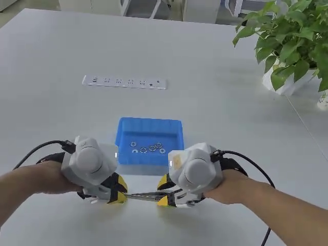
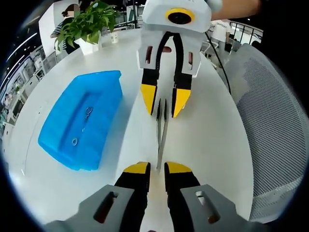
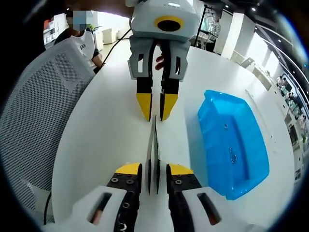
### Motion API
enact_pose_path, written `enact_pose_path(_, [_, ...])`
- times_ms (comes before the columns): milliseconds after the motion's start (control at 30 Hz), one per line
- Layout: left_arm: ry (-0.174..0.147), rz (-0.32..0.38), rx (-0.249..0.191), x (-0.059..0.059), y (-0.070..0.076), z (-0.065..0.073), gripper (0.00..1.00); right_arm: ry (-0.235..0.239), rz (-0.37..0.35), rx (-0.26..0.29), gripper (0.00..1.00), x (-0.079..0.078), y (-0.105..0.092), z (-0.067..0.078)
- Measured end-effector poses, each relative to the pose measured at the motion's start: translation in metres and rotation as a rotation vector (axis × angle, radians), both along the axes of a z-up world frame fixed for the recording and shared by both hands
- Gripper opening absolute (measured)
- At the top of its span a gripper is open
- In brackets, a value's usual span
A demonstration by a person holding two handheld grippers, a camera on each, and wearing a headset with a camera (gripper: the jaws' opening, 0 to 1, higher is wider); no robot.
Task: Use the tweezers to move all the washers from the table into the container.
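The blue container [image 1: 149, 139] sits mid-table with several washers [image 1: 147, 148] inside; it is also in the left gripper view [image 2: 79, 123] and the right gripper view [image 3: 231, 140]. The metal tweezers [image 1: 146, 195] stretch level between my two grippers, which face each other in front of the container. My right gripper [image 1: 165, 197] has the tweezers' wider part [image 3: 153, 169] deep between its jaws. My left gripper [image 1: 120, 196] stands a narrow gap open, and the tweezers' thin end [image 2: 159, 162] just reaches its fingertips. No washers lie on the table around the container.
A white power strip [image 1: 124, 82] lies beyond the container. A potted plant [image 1: 292, 46] stands at the far right near the table's edge. A mesh chair [image 2: 275, 125] is beside the table. Cables trail from both grippers.
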State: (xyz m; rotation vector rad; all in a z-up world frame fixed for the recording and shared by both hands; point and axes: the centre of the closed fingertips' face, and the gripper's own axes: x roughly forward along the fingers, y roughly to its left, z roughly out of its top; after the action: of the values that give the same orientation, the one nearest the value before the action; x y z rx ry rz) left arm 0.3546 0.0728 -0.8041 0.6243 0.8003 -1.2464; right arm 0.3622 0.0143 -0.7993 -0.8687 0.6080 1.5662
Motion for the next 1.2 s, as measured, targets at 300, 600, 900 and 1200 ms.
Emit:
enact_pose_path(300, [-0.014, 0.121, -0.104, 0.004, 0.015, 0.028, 0.3, -0.028, -0.167, 0.093, 0.32, 0.016, -0.02, 0.029])
enact_pose_path(600, [-0.085, 0.251, -0.23, 0.014, 0.025, 0.076, 0.44, -0.028, -0.351, 0.179, 0.5, 0.039, -0.05, 0.058])
enact_pose_path(900, [-0.116, 0.29, -0.264, 0.002, 0.028, 0.097, 0.61, -0.05, -0.472, 0.258, 0.65, 0.046, -0.077, 0.082])
enact_pose_path(1200, [-0.138, 0.347, -0.306, -0.001, 0.03, 0.113, 0.86, -0.02, -0.555, 0.303, 0.83, 0.036, -0.096, 0.087])
